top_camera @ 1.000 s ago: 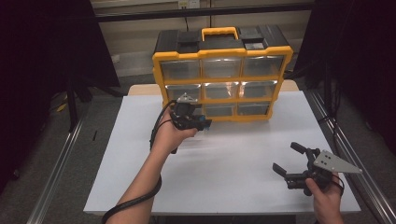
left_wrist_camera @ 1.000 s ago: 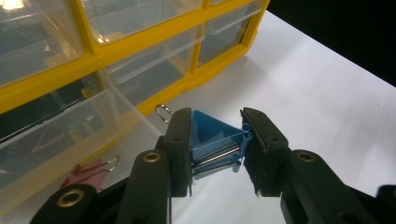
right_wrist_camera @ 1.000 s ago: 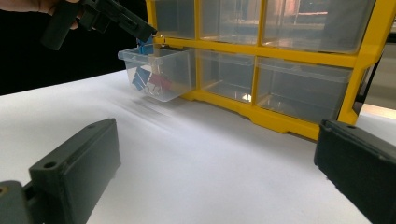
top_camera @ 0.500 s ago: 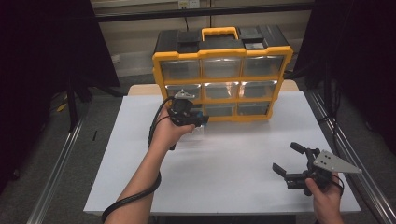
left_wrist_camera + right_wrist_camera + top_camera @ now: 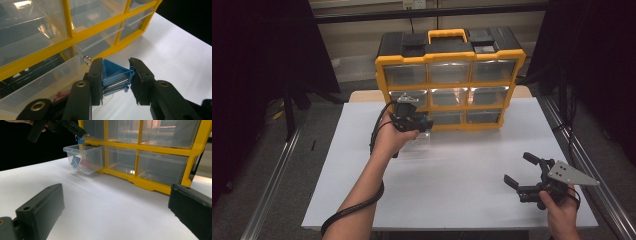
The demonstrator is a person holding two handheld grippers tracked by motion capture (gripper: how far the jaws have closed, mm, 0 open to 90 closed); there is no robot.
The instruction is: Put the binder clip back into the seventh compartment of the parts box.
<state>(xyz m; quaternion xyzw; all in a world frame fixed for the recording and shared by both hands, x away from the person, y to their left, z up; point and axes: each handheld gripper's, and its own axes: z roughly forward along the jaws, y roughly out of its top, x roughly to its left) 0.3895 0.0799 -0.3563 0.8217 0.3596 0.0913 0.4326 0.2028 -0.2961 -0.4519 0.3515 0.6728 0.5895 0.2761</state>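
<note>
The left claw (image 5: pixel 115 75) grips a blue binder clip (image 5: pixel 115 76) above the pulled-out clear drawer (image 5: pixel 86 157); the right claw (image 5: pixel 523 172) rests open on the desk (image 5: pixel 462 195).

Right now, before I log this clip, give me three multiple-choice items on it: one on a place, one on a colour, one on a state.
1. Where is the pulled-out drawer?
A. Bottom row, left end of the organizer
B. Top row, middle
C. Lying loose on the table

2. What colour is the binder clip in the left hand-held gripper?
A. Red
B. Blue
C. Yellow

3. How does the right hand-held gripper stand?
A. Shut on a clip
B. Shut on a drawer
C. Open, holding nothing

Answers:
1. A: the right gripper view shows the clear drawer sticking out at the lowest left slot.
2. B: the left gripper view shows a blue clip between the pads, above the drawer.
3. C: its jaws stand wide apart over bare table.
</note>
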